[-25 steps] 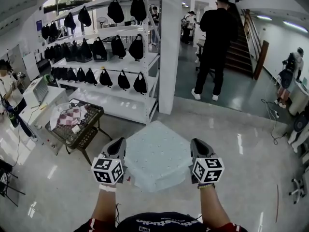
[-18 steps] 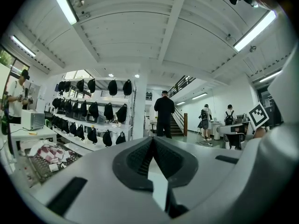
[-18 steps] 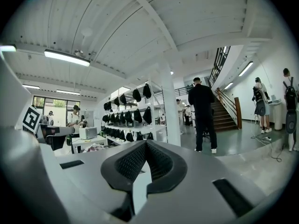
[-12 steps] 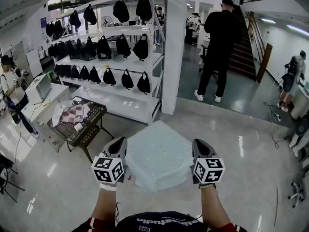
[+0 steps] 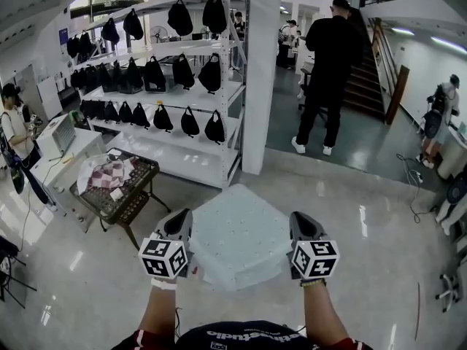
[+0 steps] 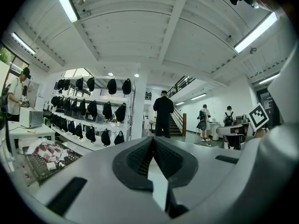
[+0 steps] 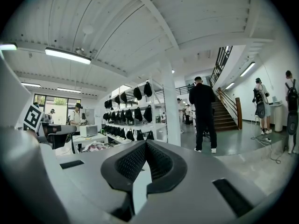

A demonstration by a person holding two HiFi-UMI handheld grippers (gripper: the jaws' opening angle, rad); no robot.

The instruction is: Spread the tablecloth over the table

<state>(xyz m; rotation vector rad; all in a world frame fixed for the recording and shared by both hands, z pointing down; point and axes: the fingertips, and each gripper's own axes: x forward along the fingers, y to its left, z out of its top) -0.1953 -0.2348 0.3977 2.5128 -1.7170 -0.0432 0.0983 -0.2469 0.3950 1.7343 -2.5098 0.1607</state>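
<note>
Unchanged from one second ago: the folded tablecloth (image 5: 237, 235) is held up on the near side of the pillar (image 5: 259, 86). The left gripper (image 5: 179, 221) and right gripper (image 5: 299, 221) clamp its edges. Only the gripper views show cloth pinched between the narrow jaws.

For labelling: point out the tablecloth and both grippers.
tablecloth (image 5: 237, 233), head view, middle of its folded top face.
left gripper (image 5: 181, 217), head view, between its fingertips.
right gripper (image 5: 299, 218), head view, between its fingertips.
</note>
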